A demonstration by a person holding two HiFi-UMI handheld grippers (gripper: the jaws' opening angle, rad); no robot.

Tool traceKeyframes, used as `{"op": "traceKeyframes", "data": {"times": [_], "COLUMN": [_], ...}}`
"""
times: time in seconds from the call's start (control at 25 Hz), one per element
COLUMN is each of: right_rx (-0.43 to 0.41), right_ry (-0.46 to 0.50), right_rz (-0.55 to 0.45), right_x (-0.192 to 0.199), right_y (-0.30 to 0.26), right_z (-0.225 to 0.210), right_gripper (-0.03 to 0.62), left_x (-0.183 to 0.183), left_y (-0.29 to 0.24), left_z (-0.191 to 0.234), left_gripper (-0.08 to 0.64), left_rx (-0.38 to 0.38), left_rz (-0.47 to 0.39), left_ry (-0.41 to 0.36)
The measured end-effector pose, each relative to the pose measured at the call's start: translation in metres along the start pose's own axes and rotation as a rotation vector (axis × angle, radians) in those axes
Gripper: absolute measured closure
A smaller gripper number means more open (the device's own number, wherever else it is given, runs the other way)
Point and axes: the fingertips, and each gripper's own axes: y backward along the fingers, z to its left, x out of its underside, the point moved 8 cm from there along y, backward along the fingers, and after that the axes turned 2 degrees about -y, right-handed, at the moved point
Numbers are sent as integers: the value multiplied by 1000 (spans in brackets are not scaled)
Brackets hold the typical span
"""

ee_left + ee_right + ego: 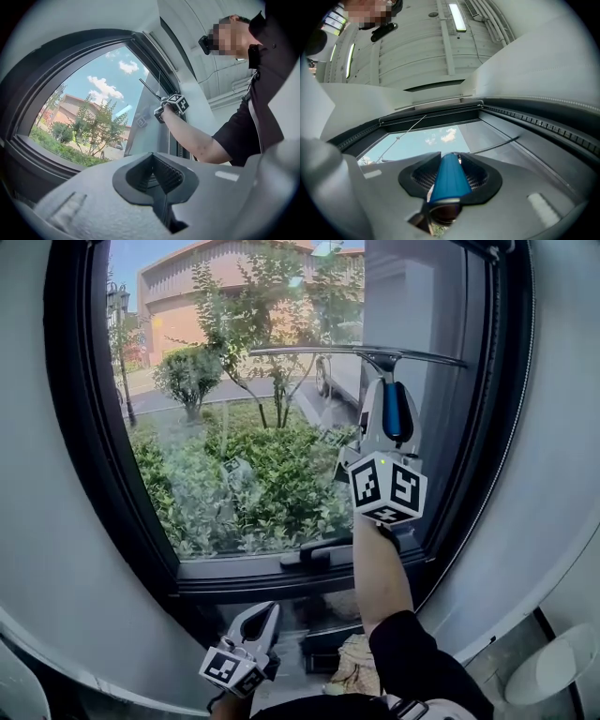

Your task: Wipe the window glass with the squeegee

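My left gripper [264, 615] hangs low beneath the window frame [234, 579], jaws pressed together on nothing. My right gripper [395, 397] is clamped on the blue handle of the squeegee [356, 352], its blade level against the upper window glass [234, 427].

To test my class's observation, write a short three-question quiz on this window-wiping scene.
1. True or false: the left gripper holds the squeegee.
2. The handle between the right gripper's jaws is: A blue, B red, C yellow.
3. Fill in: the left gripper's jaws are ____ and empty.
Key: 1 false; 2 A; 3 shut.
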Motion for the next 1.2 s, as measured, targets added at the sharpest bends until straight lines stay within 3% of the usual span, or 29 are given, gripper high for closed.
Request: {"op": "traceKeyframes", "data": {"times": [0.52, 1.2], "right_rx": [8, 41], "right_ry": [12, 8], "right_rz": [39, 95], "right_x": [7, 21], "right_y": [24, 52], "right_z": [0, -1], "right_gripper": [459, 459], "left_x": [2, -1], "left_y": [9, 17], "left_z": [-8, -8], "left_gripper": [558, 558], "left_rx": [-23, -15], "left_rz": [3, 21], "left_ry": [25, -40]}}
